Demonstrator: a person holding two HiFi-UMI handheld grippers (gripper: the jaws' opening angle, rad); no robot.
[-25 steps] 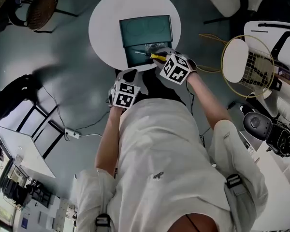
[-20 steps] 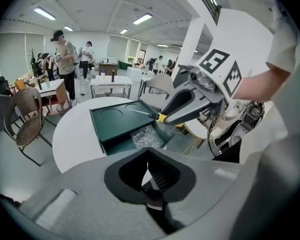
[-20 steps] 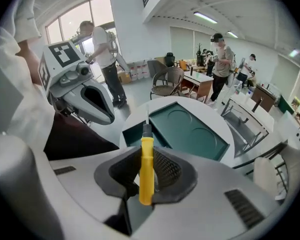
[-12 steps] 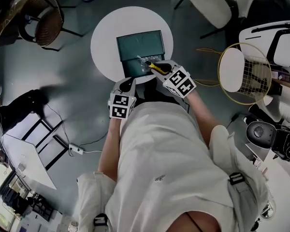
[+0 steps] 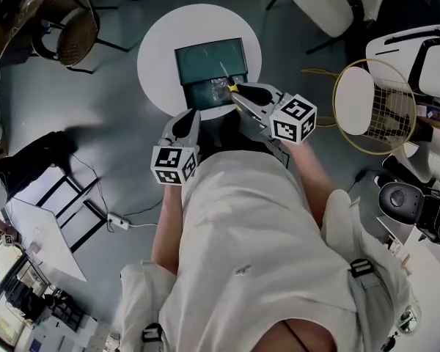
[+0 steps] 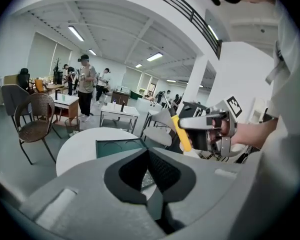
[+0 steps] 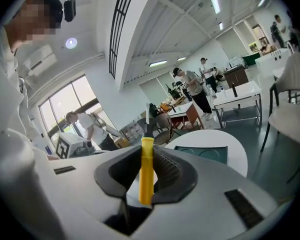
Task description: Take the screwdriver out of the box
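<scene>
A dark teal box (image 5: 214,92) lies open on the round white table (image 5: 158,64), its lid (image 5: 209,56) folded back. My right gripper (image 5: 239,94) hangs above the box's near right corner, shut on the yellow-handled screwdriver (image 5: 232,88). In the right gripper view the yellow handle (image 7: 146,171) stands upright between the pads, its metal shaft (image 7: 146,120) pointing up. My left gripper (image 5: 186,119) hovers beside the table's near edge, shut and empty. The left gripper view shows its jaws (image 6: 149,156) closed, with the right gripper (image 6: 207,131) and yellow handle (image 6: 181,133) ahead at right.
A wicker chair (image 5: 62,28) stands left of the table, a white chair (image 5: 319,6) behind it at right, and a round wire-frame stand (image 5: 374,105) at right. A cable and plug strip (image 5: 117,222) lie on the floor. Several people stand far back in the room (image 6: 85,84).
Both grippers have risen toward the camera. The right one lifted the screwdriver out of the box and rolled, its marker cube swinging rightward. The left stayed shut.
</scene>
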